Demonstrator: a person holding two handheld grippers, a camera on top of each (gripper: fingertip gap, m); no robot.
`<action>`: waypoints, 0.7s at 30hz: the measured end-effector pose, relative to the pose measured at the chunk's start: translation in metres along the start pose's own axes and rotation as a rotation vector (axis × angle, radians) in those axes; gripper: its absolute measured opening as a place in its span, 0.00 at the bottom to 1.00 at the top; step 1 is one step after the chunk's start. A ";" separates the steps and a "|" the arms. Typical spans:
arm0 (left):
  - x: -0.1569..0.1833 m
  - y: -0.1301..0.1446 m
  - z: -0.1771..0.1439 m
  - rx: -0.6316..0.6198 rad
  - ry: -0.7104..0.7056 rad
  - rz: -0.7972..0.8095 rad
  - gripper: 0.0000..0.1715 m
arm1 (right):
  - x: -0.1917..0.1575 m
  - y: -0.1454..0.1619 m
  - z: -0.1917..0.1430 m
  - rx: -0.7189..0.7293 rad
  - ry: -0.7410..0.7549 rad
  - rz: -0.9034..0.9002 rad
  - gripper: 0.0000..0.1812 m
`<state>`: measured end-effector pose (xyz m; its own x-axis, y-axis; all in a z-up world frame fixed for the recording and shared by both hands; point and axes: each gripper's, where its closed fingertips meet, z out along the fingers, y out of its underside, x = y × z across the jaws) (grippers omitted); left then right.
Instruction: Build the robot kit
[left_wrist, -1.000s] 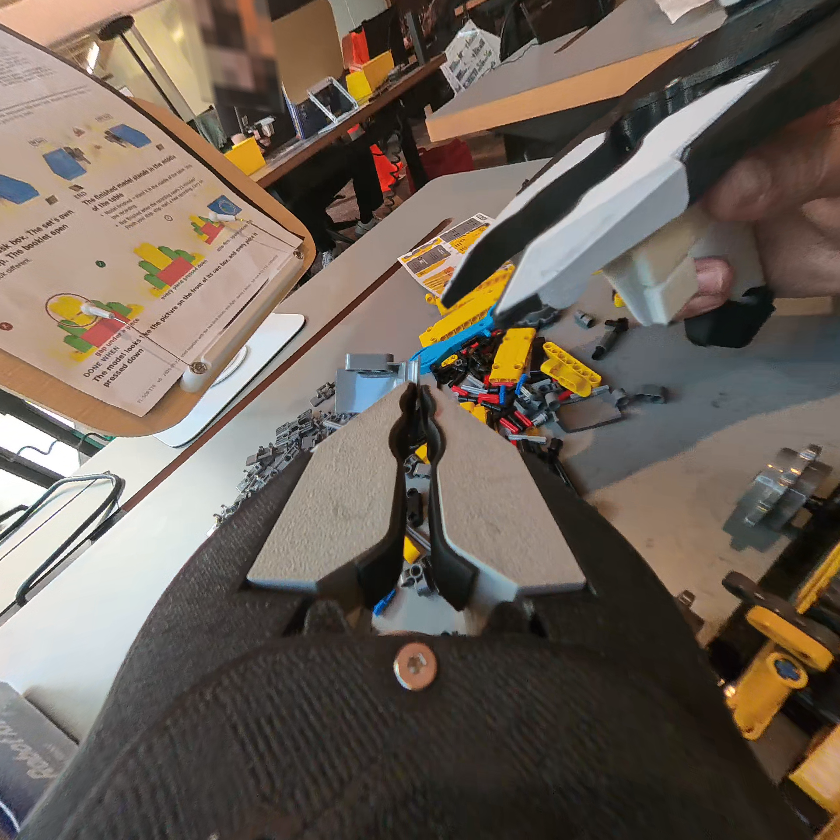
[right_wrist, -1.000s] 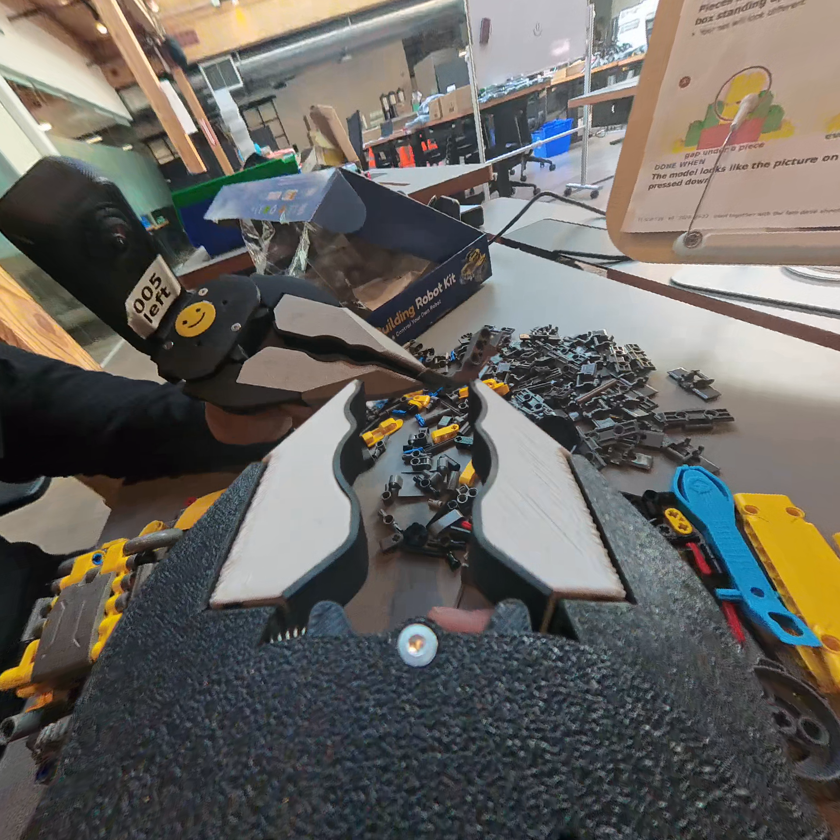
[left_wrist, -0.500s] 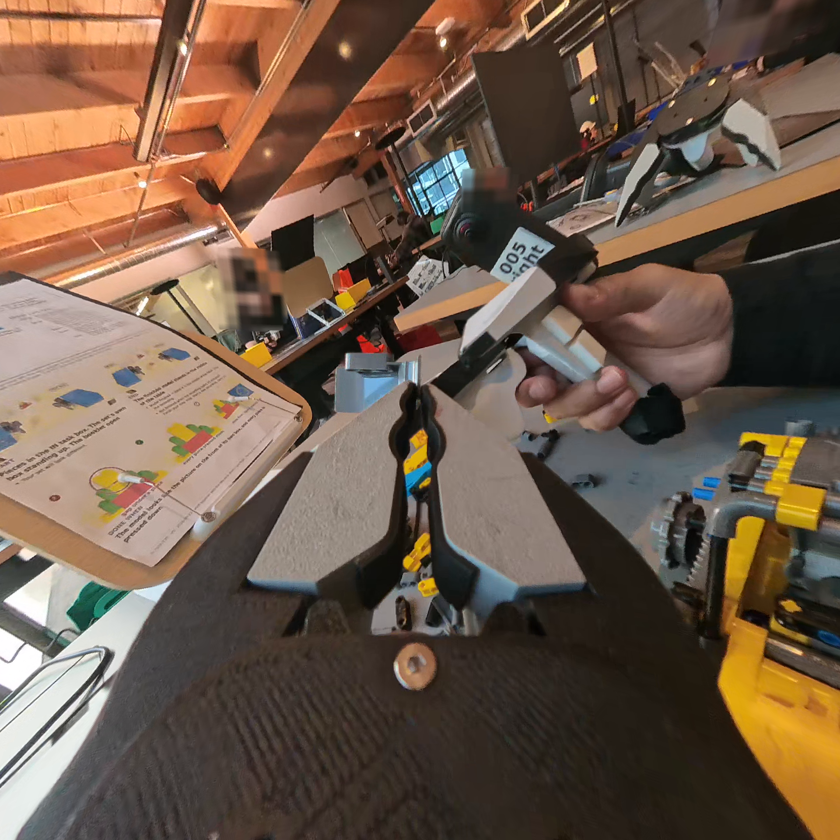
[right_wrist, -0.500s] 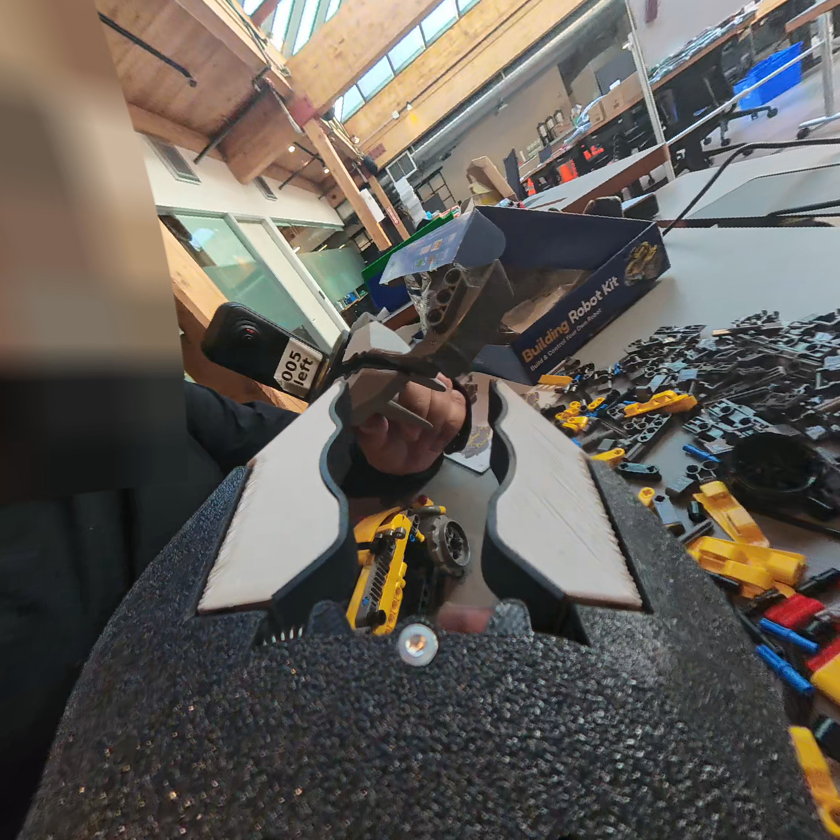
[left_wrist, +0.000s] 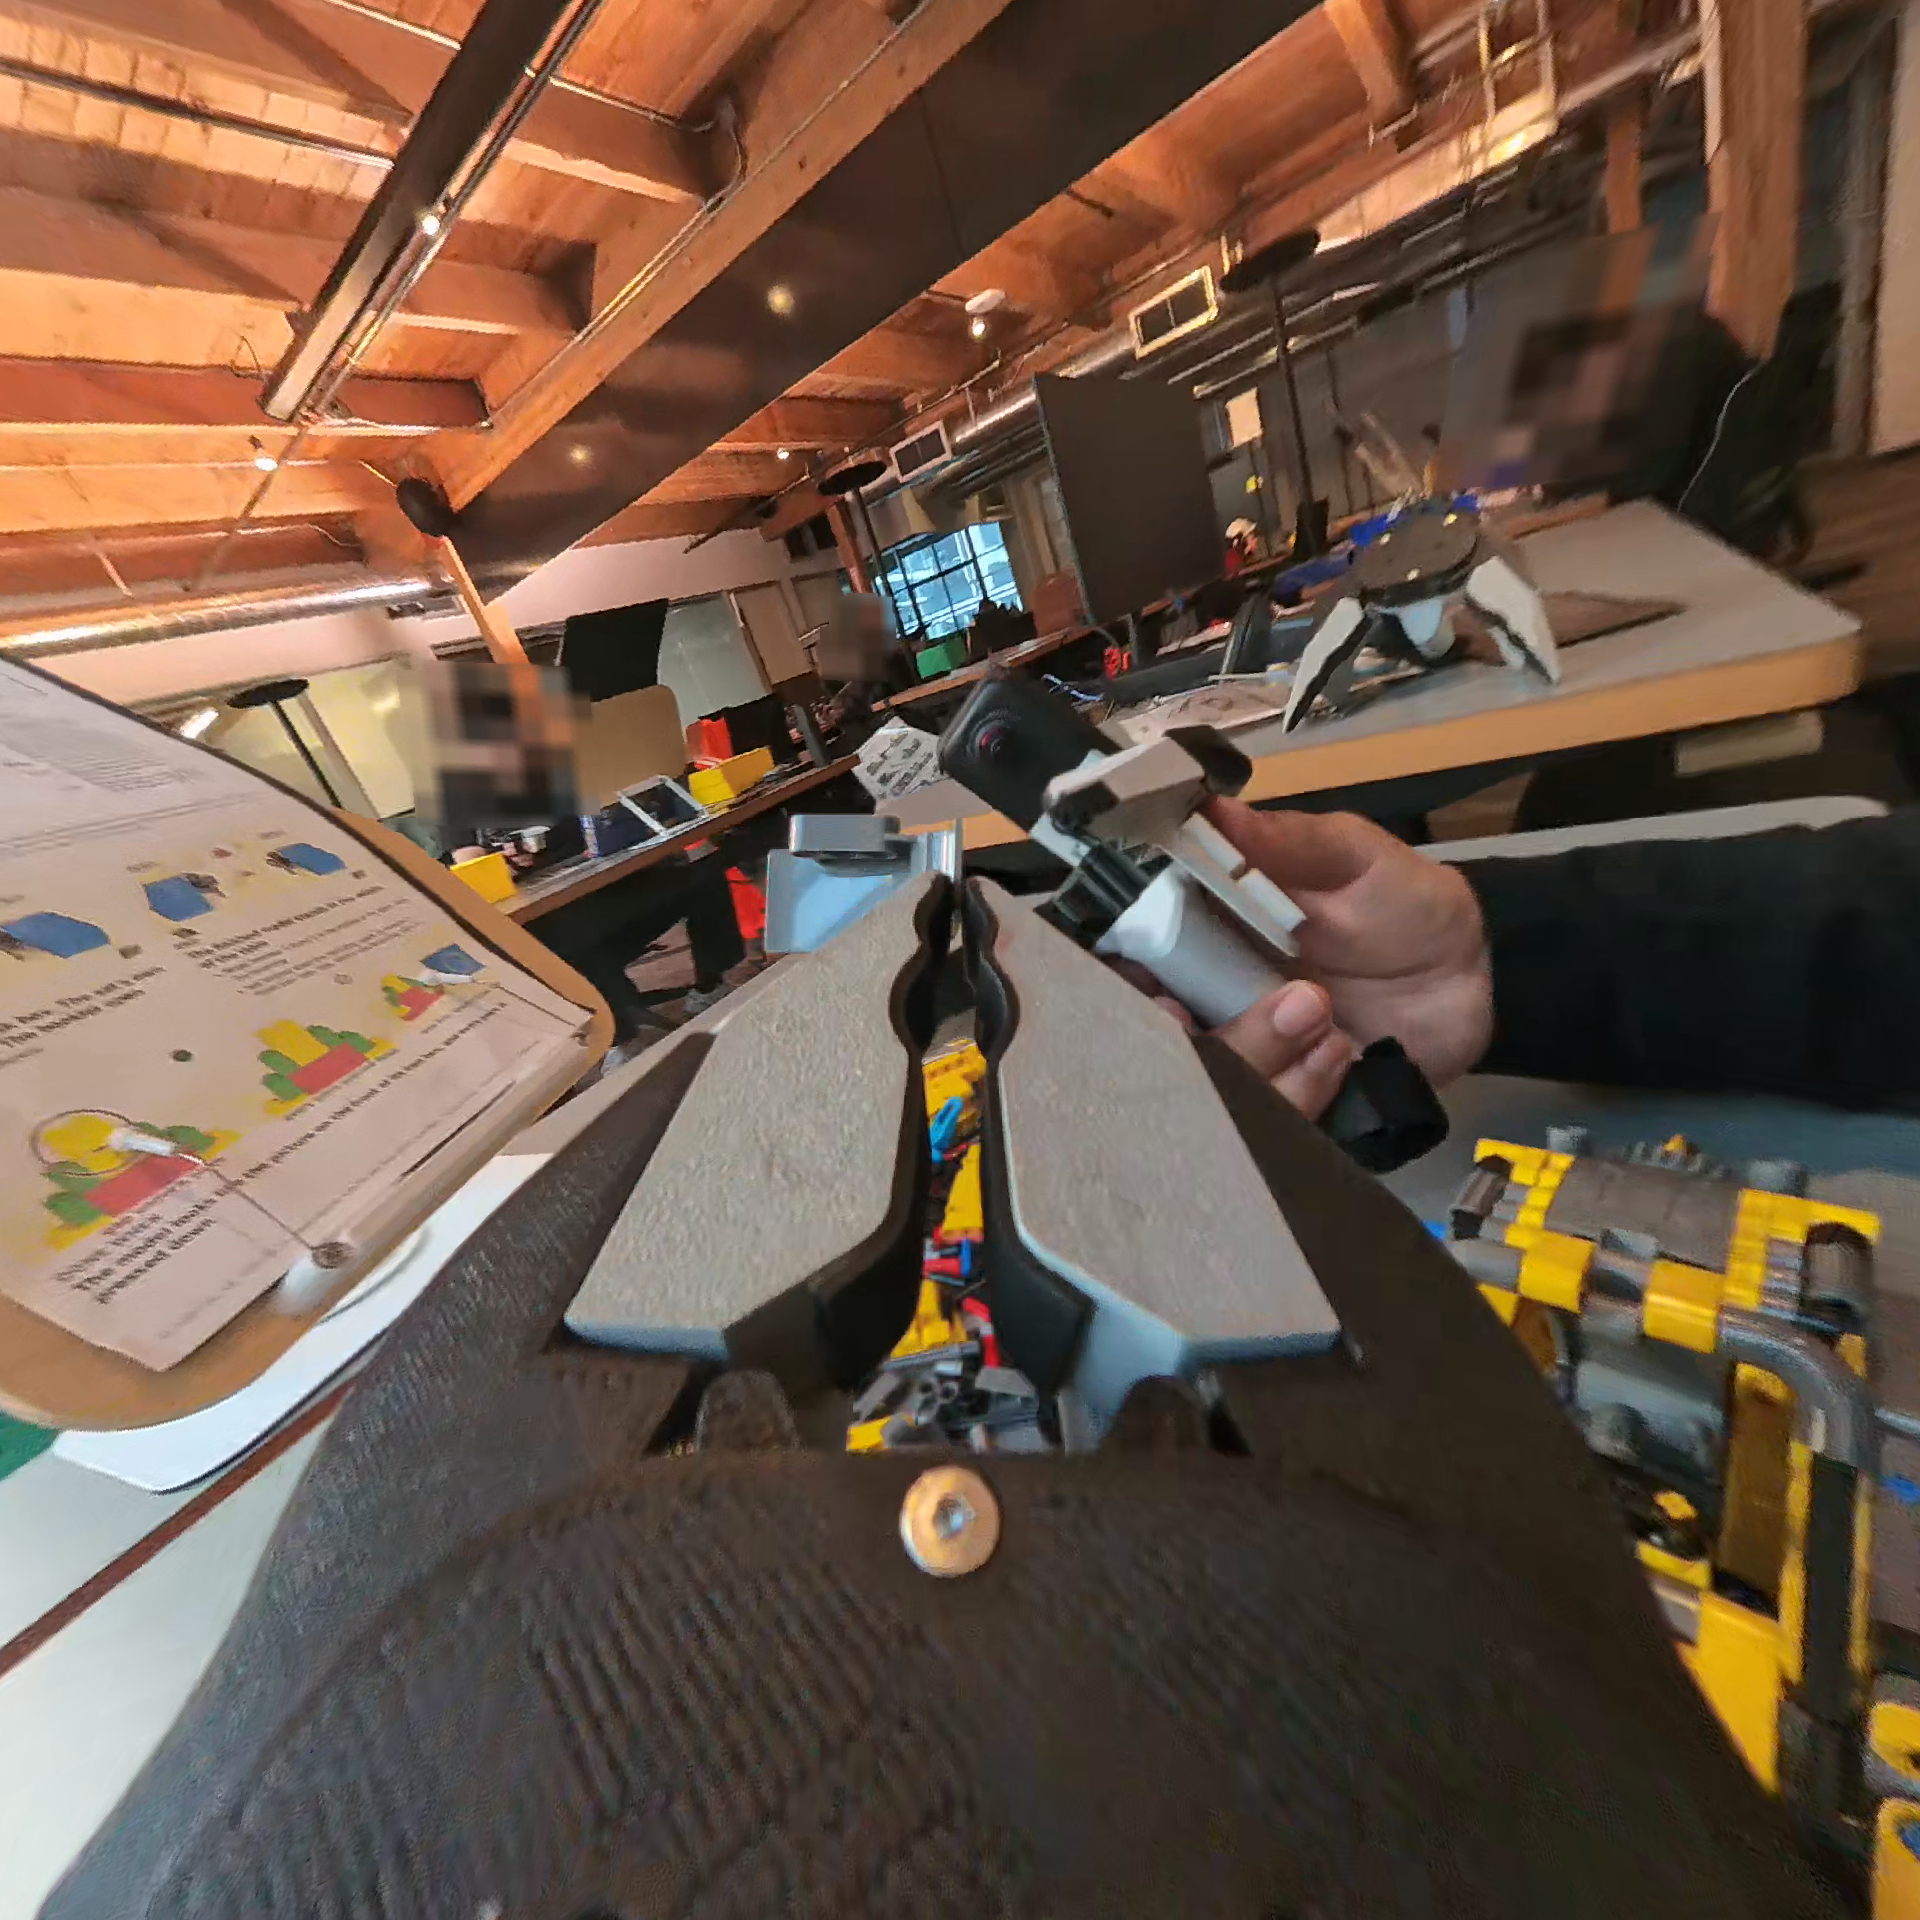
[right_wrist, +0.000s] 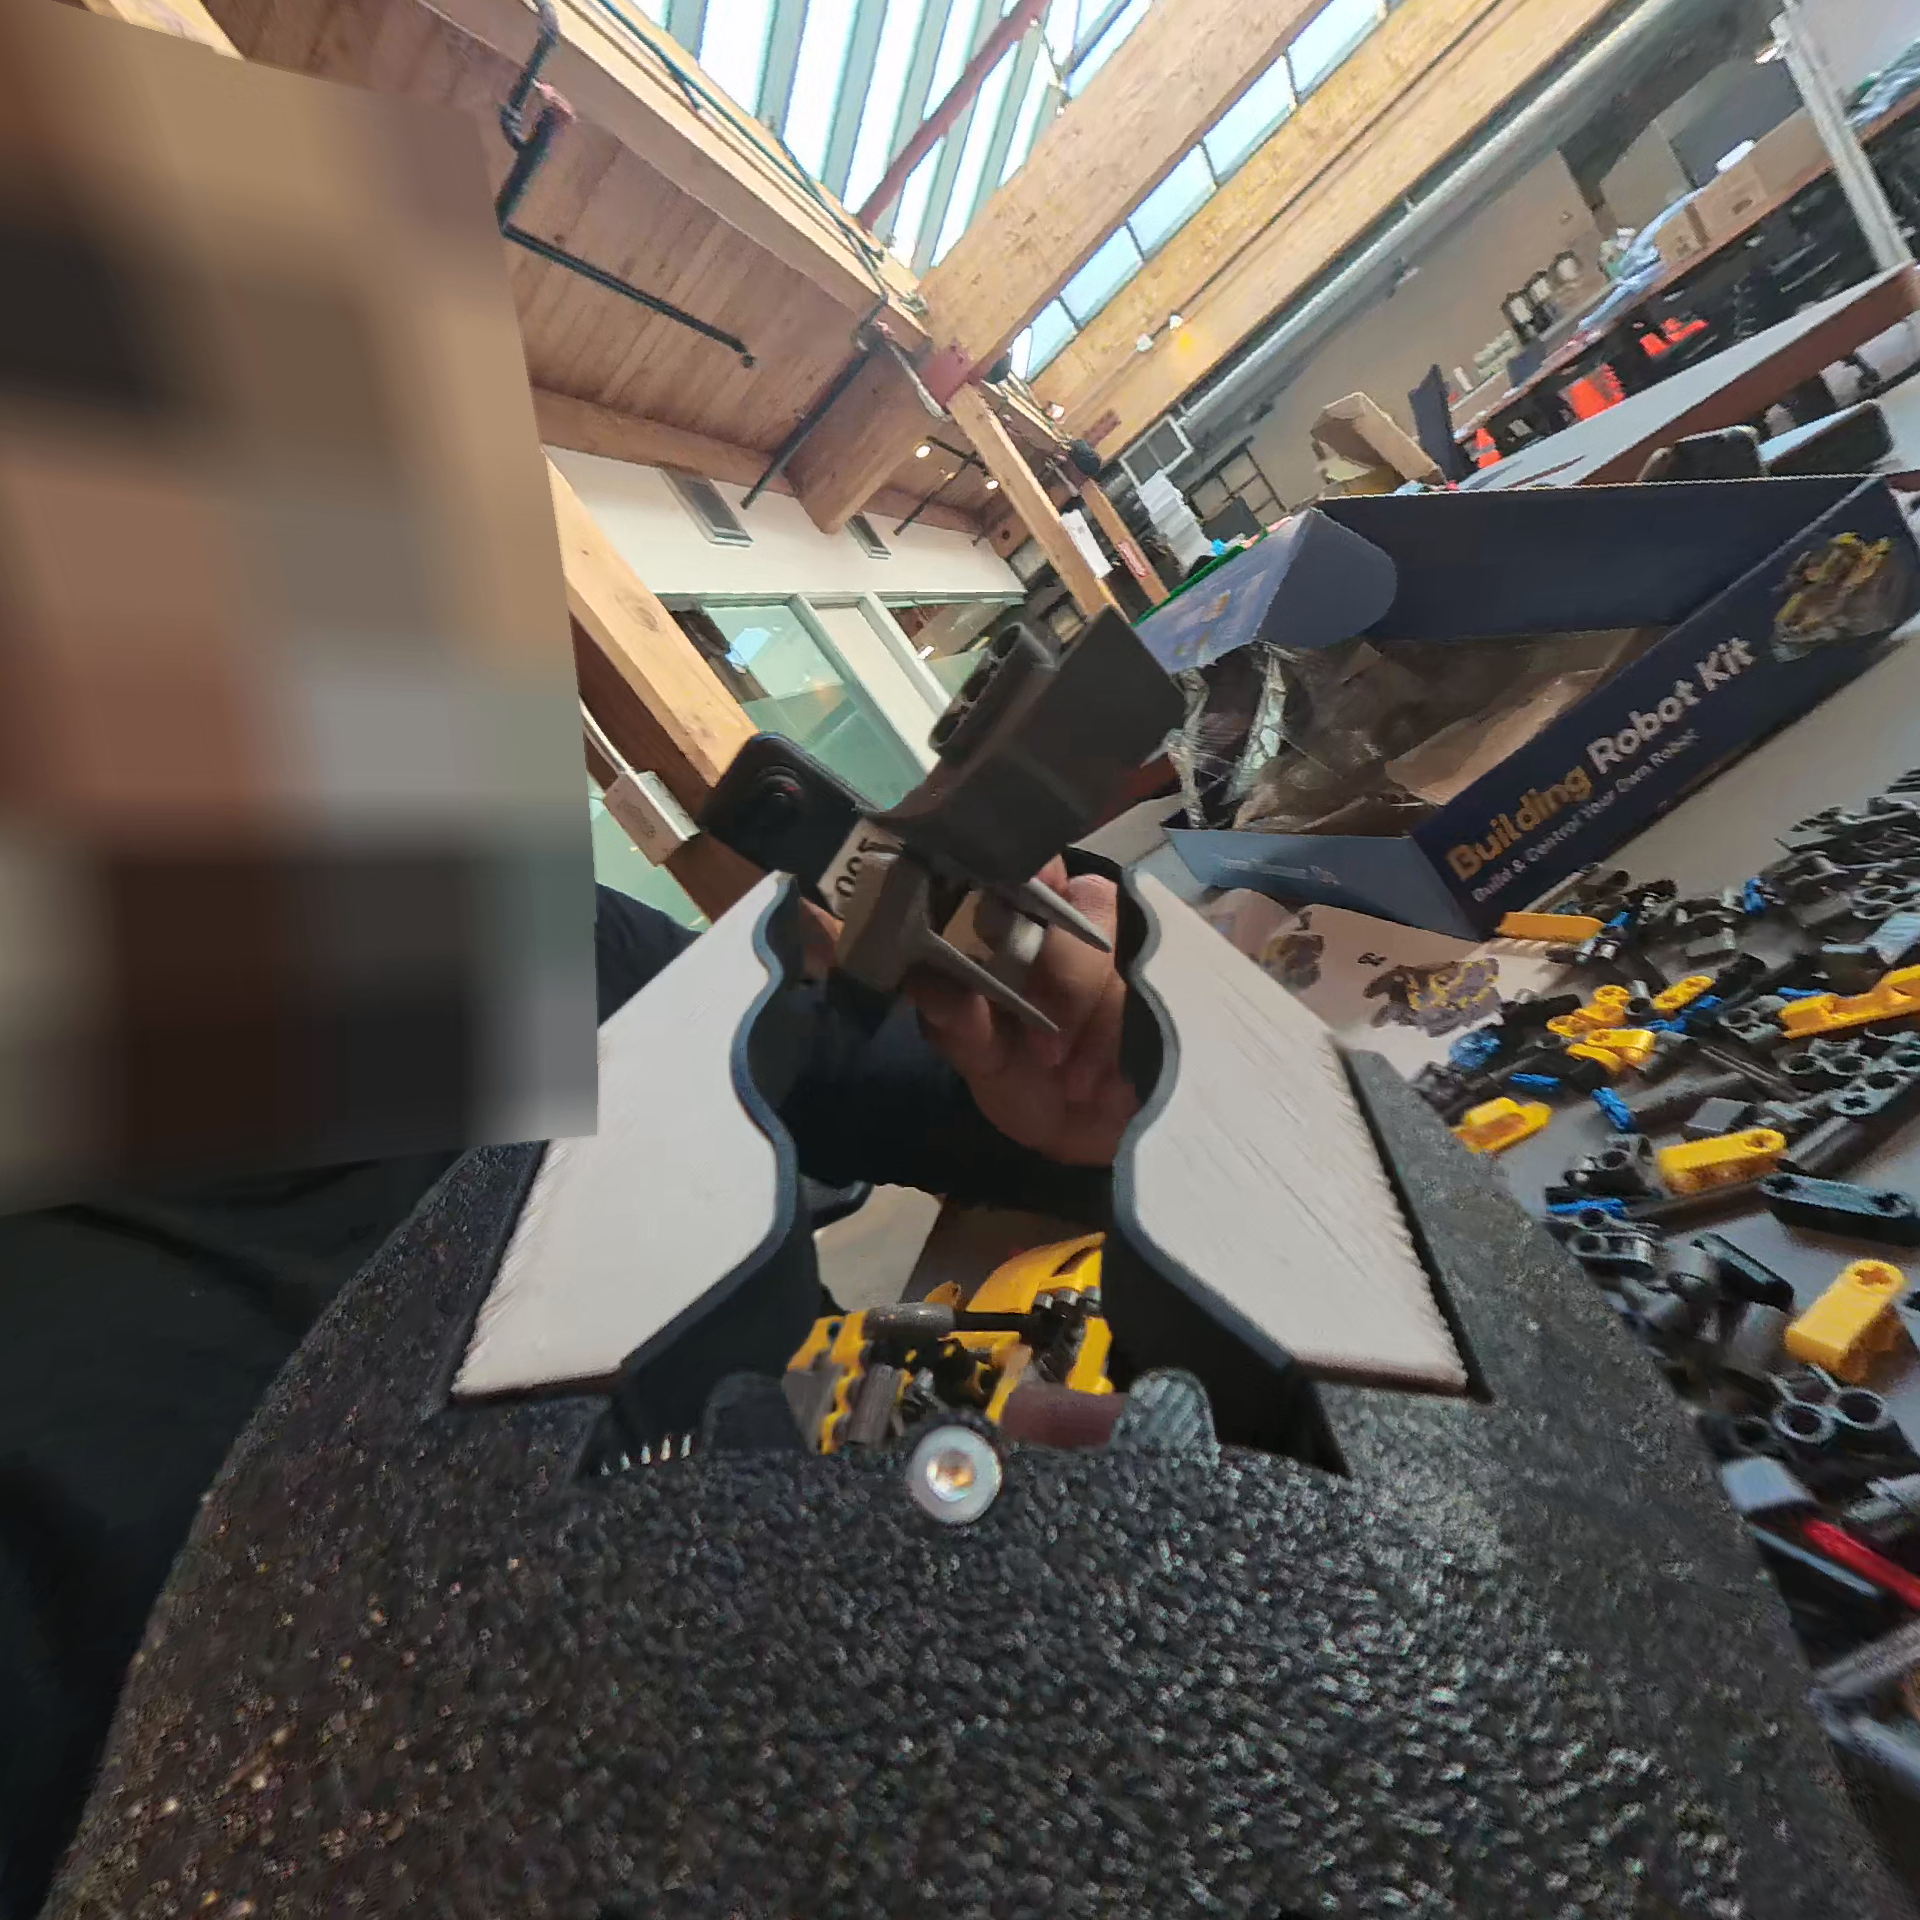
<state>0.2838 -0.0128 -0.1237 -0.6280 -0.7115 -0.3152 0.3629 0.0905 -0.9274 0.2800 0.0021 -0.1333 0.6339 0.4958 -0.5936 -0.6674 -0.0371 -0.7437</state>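
My left gripper (left_wrist: 958, 894) is shut on a grey building piece (left_wrist: 831, 894), a flat panel with a holed bar on top, and holds it up in the air. The right wrist view shows the same piece (right_wrist: 1049, 748) clamped at the left gripper's tips, with a hand (right_wrist: 1039, 1039) on that gripper's handle. My right gripper (right_wrist: 956, 894) is open with nothing between its pads; the left gripper and the grey piece are beyond its tips. In the left wrist view a hand (left_wrist: 1371, 935) holds the right gripper just right of my fingertips.
A yellow and grey model (left_wrist: 1662, 1299) stands at the right, and also shows low between the right fingers (right_wrist: 966, 1340). Loose black, yellow and blue pieces (right_wrist: 1714, 1091) cover the table. A dark blue kit box (right_wrist: 1610, 748) lies behind. An instruction board (left_wrist: 239, 1039) stands at the left. Only a small space, under 4 cm, lies between the two pairs of fingers.
Both grippers have lifted from the pile of pieces and tilted upward to face each other. The right jaws opened wider. The left gripper kept the grey piece throughout.
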 end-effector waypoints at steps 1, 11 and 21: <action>0.001 -0.001 -0.001 0.007 0.008 -0.011 0.00 | -0.004 0.000 0.001 0.004 -0.030 0.017 0.31; 0.011 0.000 0.000 -0.002 0.027 0.051 0.00 | -0.008 -0.006 0.002 0.058 -0.050 0.066 0.18; 0.002 0.065 -0.005 -0.297 0.160 0.031 0.00 | 0.050 0.000 -0.035 -0.182 0.587 -0.391 0.02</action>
<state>0.3031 -0.0051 -0.1858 -0.7283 -0.5891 -0.3501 0.1817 0.3266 -0.9275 0.3256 -0.0036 -0.1736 0.9519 -0.0429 -0.3034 -0.3064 -0.1214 -0.9441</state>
